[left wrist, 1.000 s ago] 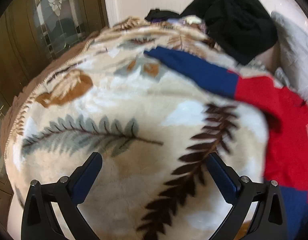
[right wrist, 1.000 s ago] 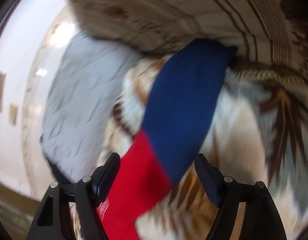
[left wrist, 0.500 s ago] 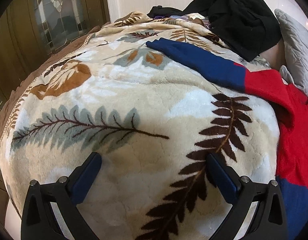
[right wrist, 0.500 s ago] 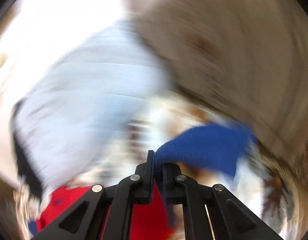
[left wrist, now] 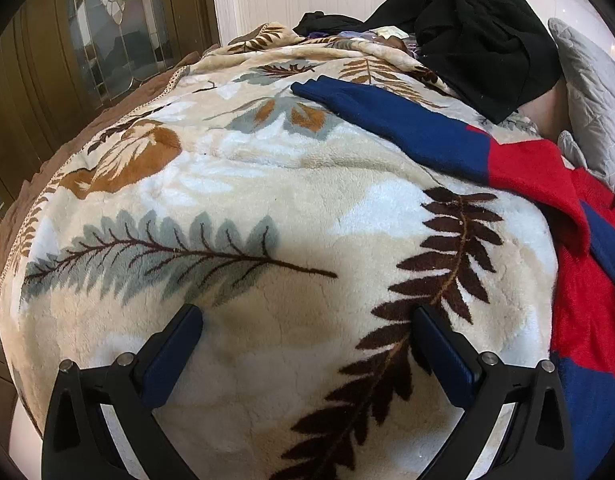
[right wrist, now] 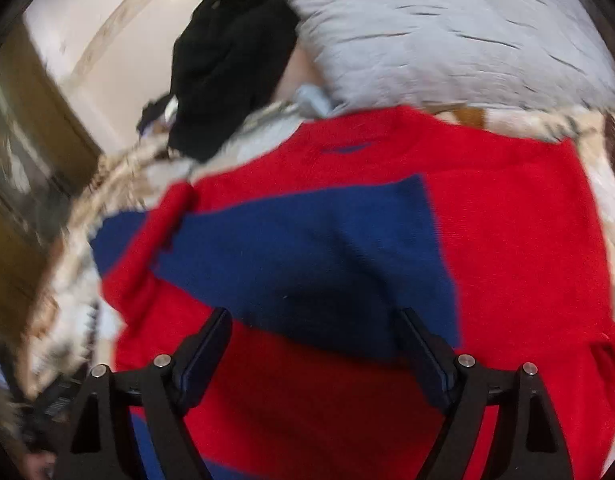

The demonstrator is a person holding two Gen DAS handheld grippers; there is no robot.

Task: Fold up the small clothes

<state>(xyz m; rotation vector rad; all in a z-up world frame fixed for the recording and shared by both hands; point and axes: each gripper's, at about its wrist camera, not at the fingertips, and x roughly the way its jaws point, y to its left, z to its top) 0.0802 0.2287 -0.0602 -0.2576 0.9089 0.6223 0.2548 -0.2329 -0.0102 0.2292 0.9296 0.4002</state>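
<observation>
Right wrist view: right tool (right wrist: 313,344) spread, empty, over red-and-navy knit sweater (right wrist: 527,240), one navy sleeve (right wrist: 307,248) laid across its body for folding; left tool (left wrist: 307,350) also spread, parked over leaf-print fleece blanket (left wrist: 267,184).

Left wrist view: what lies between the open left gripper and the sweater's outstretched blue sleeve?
Only the leaf-print blanket. In the left wrist view, nothing else sits between the left gripper and the blue sleeve of the red and blue sweater.

A matt knitted weave in red and navy is shown by the sweater (right wrist: 507,240). A thick plush pile is seen on the leaf-print blanket (left wrist: 267,184). The grey pillow (right wrist: 447,32), at twelve o'clock, is quilted cloth. Dark varnished wood and leaded glass make up the door (left wrist: 107,28).
</observation>
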